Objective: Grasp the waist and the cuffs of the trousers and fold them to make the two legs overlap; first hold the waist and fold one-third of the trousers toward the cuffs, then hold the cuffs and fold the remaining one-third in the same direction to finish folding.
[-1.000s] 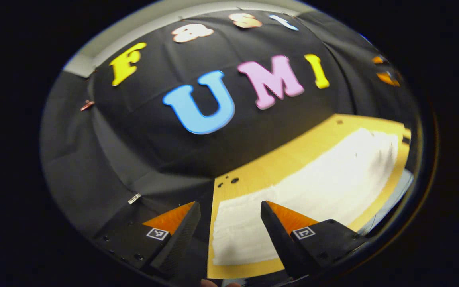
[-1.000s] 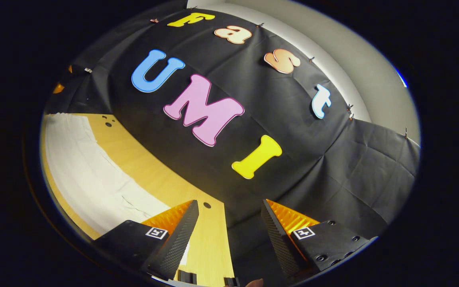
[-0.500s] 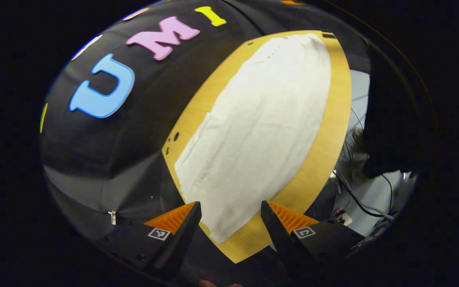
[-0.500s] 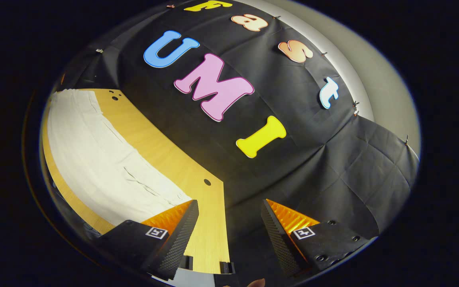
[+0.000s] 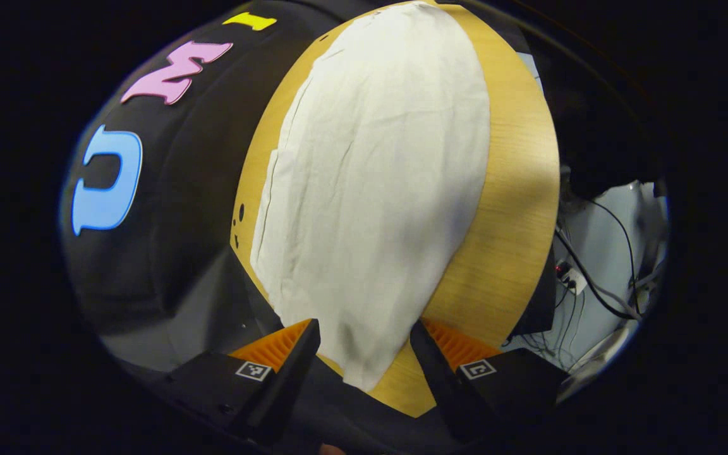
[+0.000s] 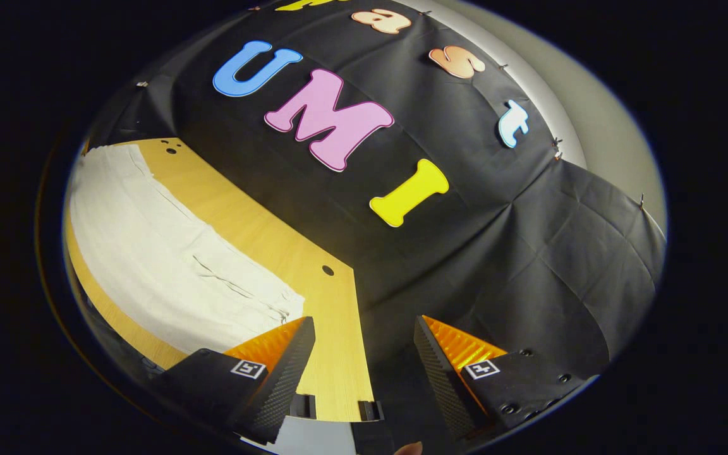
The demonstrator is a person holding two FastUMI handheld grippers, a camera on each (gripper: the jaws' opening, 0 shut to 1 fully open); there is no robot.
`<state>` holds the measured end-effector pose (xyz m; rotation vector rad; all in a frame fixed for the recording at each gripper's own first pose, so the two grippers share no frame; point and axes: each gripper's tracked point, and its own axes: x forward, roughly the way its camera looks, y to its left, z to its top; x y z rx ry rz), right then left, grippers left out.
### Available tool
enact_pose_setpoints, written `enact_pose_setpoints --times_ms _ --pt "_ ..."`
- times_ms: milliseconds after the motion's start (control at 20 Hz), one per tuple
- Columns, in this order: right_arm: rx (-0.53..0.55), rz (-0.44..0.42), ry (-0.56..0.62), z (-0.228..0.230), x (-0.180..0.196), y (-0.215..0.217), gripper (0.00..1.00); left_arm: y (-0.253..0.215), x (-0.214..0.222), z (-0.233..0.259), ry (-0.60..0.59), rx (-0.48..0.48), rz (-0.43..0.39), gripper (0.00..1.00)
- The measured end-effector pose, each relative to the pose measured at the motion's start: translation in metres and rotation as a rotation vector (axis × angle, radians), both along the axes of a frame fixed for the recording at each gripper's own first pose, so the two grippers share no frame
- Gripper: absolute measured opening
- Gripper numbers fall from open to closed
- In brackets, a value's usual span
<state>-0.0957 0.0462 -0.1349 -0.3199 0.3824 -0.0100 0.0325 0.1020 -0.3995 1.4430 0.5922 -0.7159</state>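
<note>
Wooden table (image 5: pixel 515 208) bears trousers (image 5: pixel 376 189) lying lengthwise away.

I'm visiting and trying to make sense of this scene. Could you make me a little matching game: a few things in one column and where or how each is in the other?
Things:
1. trousers
2. table
3. left gripper
4. cables

States:
A. open, above the near end of the cloth
B. wooden, yellowish
C. on the floor beside the table
D. white, spread flat

Pairs: 1-D, 2-B, 3-A, 4-C
</note>
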Motion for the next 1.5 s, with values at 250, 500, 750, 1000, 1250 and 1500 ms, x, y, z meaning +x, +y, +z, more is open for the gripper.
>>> enact_pose_setpoints --times_ms 250,500,750,1000,1250,1500 --pt "-0.028 0.014 0.032 -0.022 0.000 -0.001 0.98 0.001 0.032 -0.016 0.040 0.047 0.061 0.82" --pt "-0.073 0.141 0.131 -0.081 0.007 0.013 0.95 0.000 0.036 -0.027 0.085 0.062 0.135 0.07" --pt "-0.217 0.389 0.230 -0.162 0.008 0.029 0.89 0.000 0.035 -0.029 0.119 0.055 0.151 0.06" --pt "-0.409 0.726 0.280 -0.234 -0.005 0.059 0.89 0.001 0.035 -0.029 0.103 0.075 0.144 0.06" --pt "-0.509 0.888 0.272 -0.268 -0.005 0.082 0.89 0.000 0.035 -0.030 0.114 0.084 0.149 0.06" --pt "-0.564 0.902 0.191 -0.272 0.035 0.096 0.74 -0.002 0.035 -0.032 0.125 0.053 0.183 0.06"
